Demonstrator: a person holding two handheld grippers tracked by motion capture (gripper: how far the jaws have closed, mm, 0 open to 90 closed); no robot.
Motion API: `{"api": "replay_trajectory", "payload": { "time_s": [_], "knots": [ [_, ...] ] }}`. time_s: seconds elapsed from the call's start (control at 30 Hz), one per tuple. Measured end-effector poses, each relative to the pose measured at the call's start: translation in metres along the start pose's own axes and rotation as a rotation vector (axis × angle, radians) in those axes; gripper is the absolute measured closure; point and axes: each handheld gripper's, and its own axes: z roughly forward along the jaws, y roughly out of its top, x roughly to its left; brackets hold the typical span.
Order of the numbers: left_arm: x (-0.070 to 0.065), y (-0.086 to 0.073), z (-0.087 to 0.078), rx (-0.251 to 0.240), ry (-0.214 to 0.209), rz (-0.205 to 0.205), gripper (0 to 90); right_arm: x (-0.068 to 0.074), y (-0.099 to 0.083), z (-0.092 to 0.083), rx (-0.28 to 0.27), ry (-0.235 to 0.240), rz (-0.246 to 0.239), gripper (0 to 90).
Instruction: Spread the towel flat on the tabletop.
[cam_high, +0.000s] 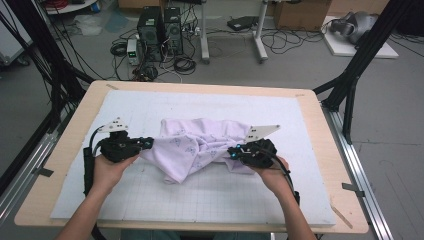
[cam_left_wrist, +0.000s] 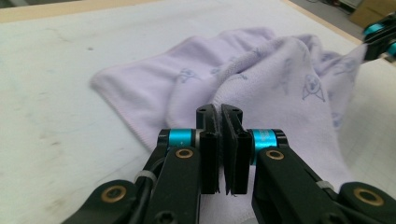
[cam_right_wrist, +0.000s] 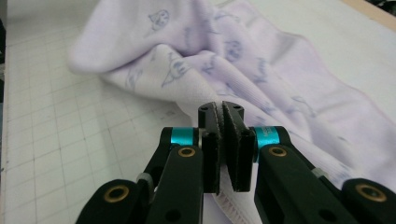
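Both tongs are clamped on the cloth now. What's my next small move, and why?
Probably draw the two hands apart and slightly up. The left tongs and right tongs are each shut on an edge of the cloth, which is bunched and creased between them on the mat. Spreading should pull it flat; keep it gentle so that neither edge slips out.

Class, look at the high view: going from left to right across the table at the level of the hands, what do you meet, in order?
Bare wooden table edge → left gripper, jaws shut on the cloth's edge → pale purple printed cloth, bunched in the middle → right gripper, also shut on the cloth → white gridded mat.
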Motion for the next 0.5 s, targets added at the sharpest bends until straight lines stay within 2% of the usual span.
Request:
{"api": "replay_trajectory", "payload": {
  "time_s": [0.17,0.37,0.43,0.5],
  "knots": [
    [0.003,-0.006,-0.010,0.022,0.044,0.006,85.7,-0.014,-0.005,-0.024,0.014,-0.049,0.023,86.0],
    [-0.008,-0.011,-0.017,0.037,0.029,0.036,85.7,-0.021,-0.005,-0.054,0.006,-0.105,0.026,86.2],
    [-0.010,-0.012,-0.016,0.045,0.018,0.041,85.7,-0.025,-0.003,-0.064,0.012,-0.134,0.021,86.2],
    [-0.012,-0.012,-0.010,0.058,0.030,0.054,85.6,-0.030,-0.001,-0.067,0.016,-0.146,0.038,86.2]
  ]
}}
